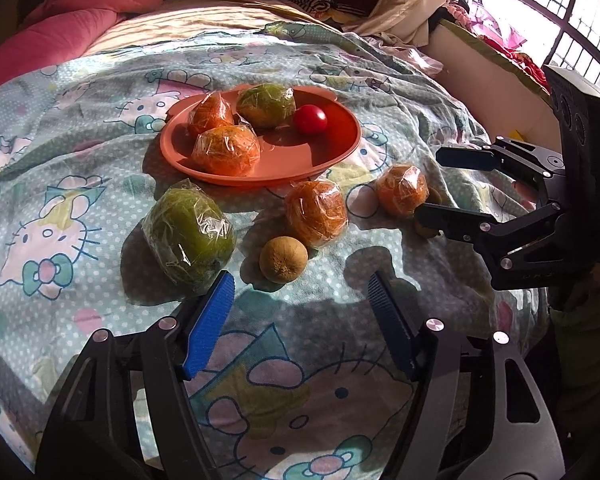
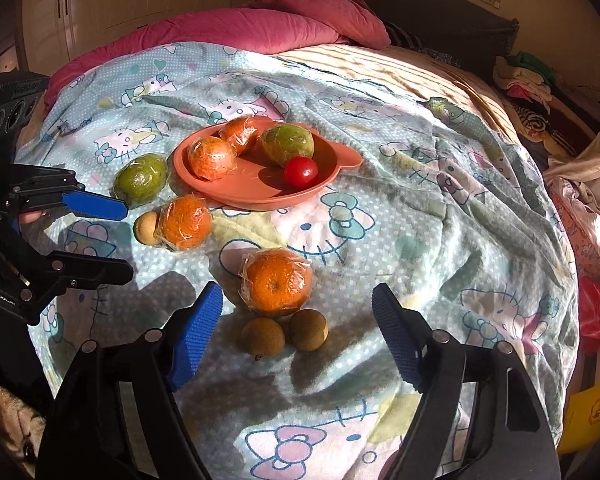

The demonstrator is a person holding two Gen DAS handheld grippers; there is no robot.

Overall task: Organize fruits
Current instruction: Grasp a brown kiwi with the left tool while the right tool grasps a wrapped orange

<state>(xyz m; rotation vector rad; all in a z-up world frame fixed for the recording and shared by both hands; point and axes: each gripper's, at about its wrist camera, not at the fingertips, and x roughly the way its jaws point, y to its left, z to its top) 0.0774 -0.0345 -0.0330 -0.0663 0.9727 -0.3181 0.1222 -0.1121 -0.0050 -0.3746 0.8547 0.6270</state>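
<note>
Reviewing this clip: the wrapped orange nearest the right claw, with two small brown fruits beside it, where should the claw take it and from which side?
Grip the wrapped orange across its round middle, coming down from above. The right claw is open, and the two brown fruits sit against its near side, so a low approach would likely knock them.

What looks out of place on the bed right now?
Six fruits lie loose on the blanket beside the orange plate: a wrapped green fruit, two wrapped oranges and three small brown fruits. Nothing looks spilled or damaged.
</note>
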